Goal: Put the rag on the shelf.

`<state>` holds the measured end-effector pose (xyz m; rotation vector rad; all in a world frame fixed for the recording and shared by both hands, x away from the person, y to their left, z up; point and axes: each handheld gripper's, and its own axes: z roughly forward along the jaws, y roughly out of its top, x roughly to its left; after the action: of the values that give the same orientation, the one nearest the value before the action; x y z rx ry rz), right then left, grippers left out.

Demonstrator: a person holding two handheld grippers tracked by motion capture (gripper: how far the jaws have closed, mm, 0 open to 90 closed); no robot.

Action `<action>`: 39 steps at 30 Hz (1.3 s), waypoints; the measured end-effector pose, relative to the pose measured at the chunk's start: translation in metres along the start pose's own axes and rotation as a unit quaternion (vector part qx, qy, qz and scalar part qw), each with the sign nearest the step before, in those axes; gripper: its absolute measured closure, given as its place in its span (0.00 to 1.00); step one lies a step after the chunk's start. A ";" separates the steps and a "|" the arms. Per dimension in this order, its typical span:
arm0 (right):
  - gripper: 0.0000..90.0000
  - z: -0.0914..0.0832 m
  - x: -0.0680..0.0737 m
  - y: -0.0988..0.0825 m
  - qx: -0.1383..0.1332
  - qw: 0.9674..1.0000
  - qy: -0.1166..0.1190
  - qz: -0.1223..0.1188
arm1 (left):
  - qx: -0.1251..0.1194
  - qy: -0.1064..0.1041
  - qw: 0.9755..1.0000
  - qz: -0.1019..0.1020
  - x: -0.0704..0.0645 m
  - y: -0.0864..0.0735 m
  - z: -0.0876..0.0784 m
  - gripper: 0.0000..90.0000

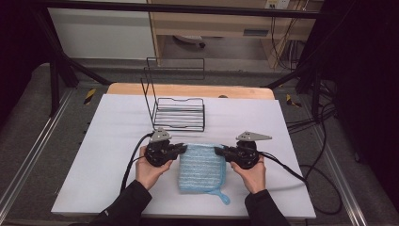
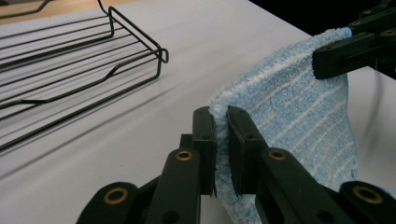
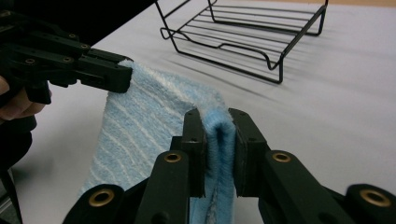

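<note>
Left hand (image 1: 149,170): comes in from the bottom of the high view in a dark sleeve and grips the body of the left claw.
Right hand (image 1: 251,175): likewise sleeved in dark cloth, wrapped around the right claw.
Left claw (image 1: 185,148): clamped on the far left corner of the blue towel; in the left gripper view its two black jaws (image 2: 221,126) pinch a fold of the towel's edge between them.
Right claw (image 1: 217,150): clamped on the far right corner of the same towel; in the right gripper view the jaws (image 3: 218,128) squeeze a doubled blue hem.
Blue towel (image 1: 201,167): striped terry, stretched between the two claws at its far edge and lifted a little there; the rest trails toward the person and lies on the table, a small loop (image 1: 224,197) at its near right corner.
Table (image 1: 108,141): white surface under the towel and both claws.
Wire rack (image 1: 179,114): black, standing on the table just beyond the left claw, apart from the towel, with a tall upright back frame on its far side.
Wooden strip (image 1: 188,90): bare edge of the table beyond the rack.
</note>
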<state>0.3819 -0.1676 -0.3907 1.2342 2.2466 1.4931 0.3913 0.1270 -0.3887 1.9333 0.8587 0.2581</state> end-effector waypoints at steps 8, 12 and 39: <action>0.87 -0.009 0.007 0.007 -0.019 1.000 -0.008 -0.014 | -0.019 0.002 1.000 0.013 -0.006 0.007 -0.009 0.91; 0.87 -0.014 0.010 0.010 -0.028 0.999 -0.010 -0.022 | -0.031 0.000 0.999 0.015 -0.009 0.010 -0.014 0.91; 0.87 -0.046 0.045 0.044 -0.117 0.989 -0.031 -0.088 | -0.128 0.017 0.991 0.043 -0.024 0.037 -0.055 0.91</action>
<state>0.3519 -0.1598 -0.3192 0.9721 2.0142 1.5730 0.3623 0.1389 -0.3252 1.7308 0.7261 0.4325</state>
